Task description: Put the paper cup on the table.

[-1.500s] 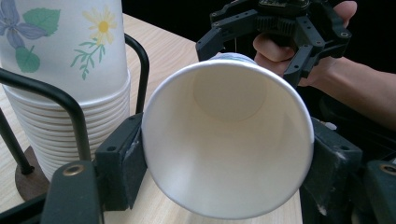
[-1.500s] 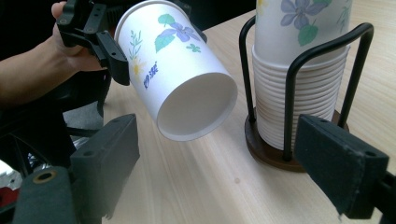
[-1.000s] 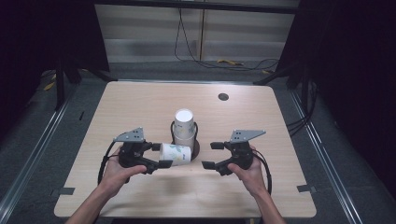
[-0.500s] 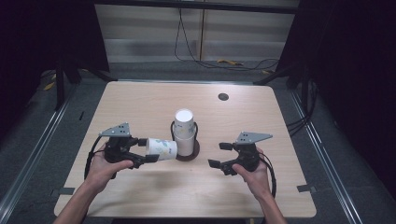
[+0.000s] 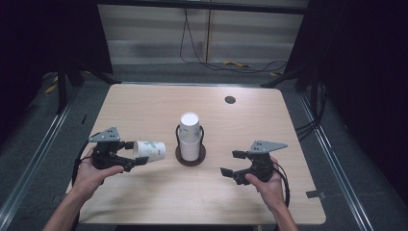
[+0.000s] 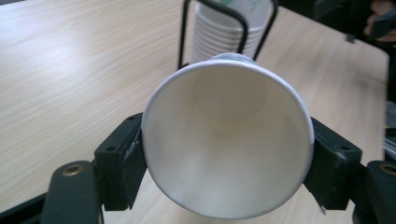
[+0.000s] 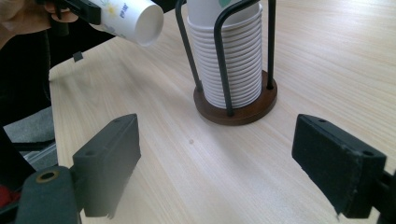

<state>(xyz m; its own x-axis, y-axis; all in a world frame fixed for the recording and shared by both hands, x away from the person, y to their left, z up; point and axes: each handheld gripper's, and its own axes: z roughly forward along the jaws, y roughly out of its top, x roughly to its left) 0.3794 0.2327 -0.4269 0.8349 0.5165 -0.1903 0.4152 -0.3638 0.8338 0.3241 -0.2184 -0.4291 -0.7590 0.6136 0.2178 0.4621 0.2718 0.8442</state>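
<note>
The left hand [image 5: 89, 174] comes in from the bottom left, forearm angled up over the desk [image 5: 144, 103], and carries the left hand-held gripper [image 5: 139, 153] level, its jaws pointing to the right toward the stack [image 5: 189, 136]. That hand-held gripper pinches a cup [image 5: 150, 149] by the sides near its rim; in the left gripper view a black pad [image 6: 122, 168] presses on each flank of the cup [image 6: 229, 140].

The right hand [image 5: 267, 179] rests low at the right side of the desk. Its hand-held gripper [image 5: 233, 163] points left toward the stack, jaws spread wide with bare desk between them in the right gripper view.

The cup is white paper with small coloured prints on its outside wall and a plain white inside. It hangs above the desk just left of the stack, apart from it.

The cup lies on its side. Its long axis runs level, left to right across the desk, the open mouth facing back into the left hand-held gripper and the closed base [image 7: 148, 24] toward the stack of cups in its wire holder [image 7: 223, 70].
</note>
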